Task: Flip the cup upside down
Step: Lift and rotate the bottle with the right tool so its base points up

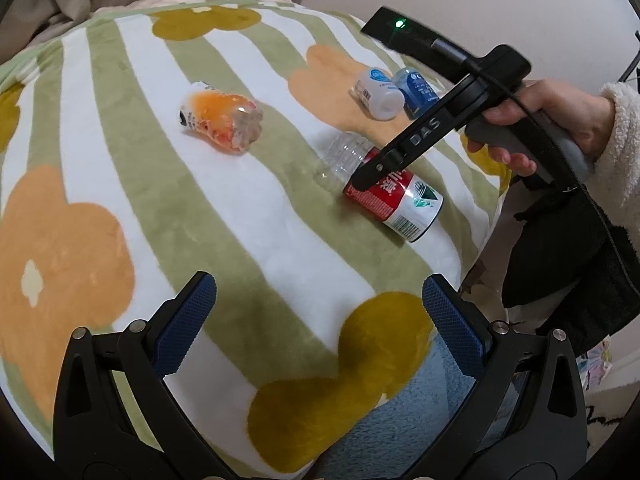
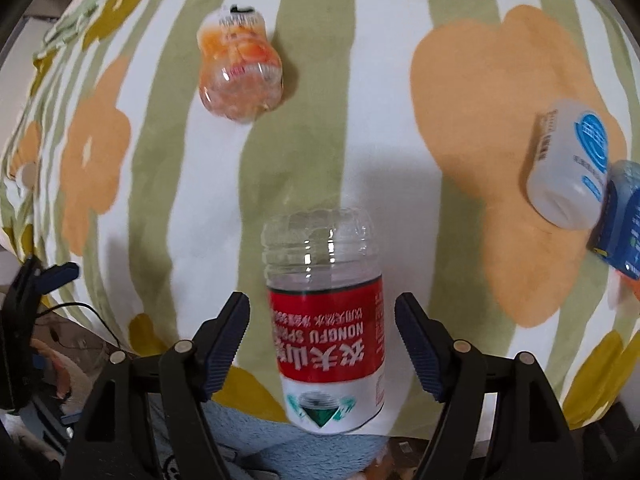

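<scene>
The red-labelled cup (image 2: pixel 326 336) — a cut-down clear bottle — lies on its side on the striped blanket (image 2: pixel 360 80), between the spread fingers (image 2: pixel 226 344) of the right gripper (image 2: pixel 322 344), not yet touched. The left gripper (image 1: pixel 316 332) hangs open, well apart. A good grasp would likely close squarely on the label band — thin plastic may buckle — then turn the open end downward.

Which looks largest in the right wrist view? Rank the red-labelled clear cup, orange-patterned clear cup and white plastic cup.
1. Red-labelled clear cup, though it lies nearest the camera.
2 and 3. Orange-patterned clear cup and white plastic cup look alike; unranked.
</scene>
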Motion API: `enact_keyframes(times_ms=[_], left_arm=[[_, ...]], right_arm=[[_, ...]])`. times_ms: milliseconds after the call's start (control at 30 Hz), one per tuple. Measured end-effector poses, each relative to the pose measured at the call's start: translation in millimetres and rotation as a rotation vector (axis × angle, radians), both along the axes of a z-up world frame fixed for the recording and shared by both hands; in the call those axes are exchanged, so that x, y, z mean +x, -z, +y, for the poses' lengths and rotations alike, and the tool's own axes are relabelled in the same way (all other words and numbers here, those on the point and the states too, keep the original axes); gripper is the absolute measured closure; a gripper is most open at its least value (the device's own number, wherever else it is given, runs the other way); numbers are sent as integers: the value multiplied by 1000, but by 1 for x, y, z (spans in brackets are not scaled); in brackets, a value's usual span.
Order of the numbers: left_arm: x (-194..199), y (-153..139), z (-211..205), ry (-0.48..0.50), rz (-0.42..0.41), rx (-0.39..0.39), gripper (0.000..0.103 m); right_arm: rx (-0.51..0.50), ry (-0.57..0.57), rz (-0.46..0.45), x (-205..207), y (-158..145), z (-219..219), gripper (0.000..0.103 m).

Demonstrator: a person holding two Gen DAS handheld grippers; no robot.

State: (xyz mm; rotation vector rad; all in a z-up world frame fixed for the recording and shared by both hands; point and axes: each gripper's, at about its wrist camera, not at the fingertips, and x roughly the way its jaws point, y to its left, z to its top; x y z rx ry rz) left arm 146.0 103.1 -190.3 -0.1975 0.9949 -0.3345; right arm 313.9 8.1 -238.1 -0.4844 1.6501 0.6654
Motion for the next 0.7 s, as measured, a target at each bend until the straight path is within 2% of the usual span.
enact_keyframes(times_ms=[167,200,233,300,367,433,467,533,567,600,667,700], left_arm=[[1,1,3,-9,7,2,1],[1,2,4,-10,7,3,1],[1,2,5,-12,7,2,1],[2,3,6,-14,9,-1,1],[3,2,6,-13,7,-2,1],[3,1,7,-20,-3,4,1],[4,1,8,-26,-6,5,1],[5,0,10,-44,-3,-11,1],[5,0,12,-54,-1,-30,1],[5,-1,12,-59,1,-39,1],[5,-2,11,-63,-4,-36,1],[6,-3,10,-66,-13,-20,1]], right_arm=[[-9,-8,6,-2,13,3,32],[-3,-10,9,-1,14,2,42],[6,-12,14,5,11,-4,47],[28,-7,-2,5,8,-7,47],[73,4,-22,5,-1,-14,47],[197,61,-86,2,-21,-23,47],[305,100,-165,-4,-39,-34,47],[442,136,-307,-20,-58,-52,47],[521,148,-439,-38,-66,-64,47],[570,159,-544,-53,-67,-73,47],[662,202,-673,-75,-58,-87,47],[693,220,-707,-75,-54,-93,47]])
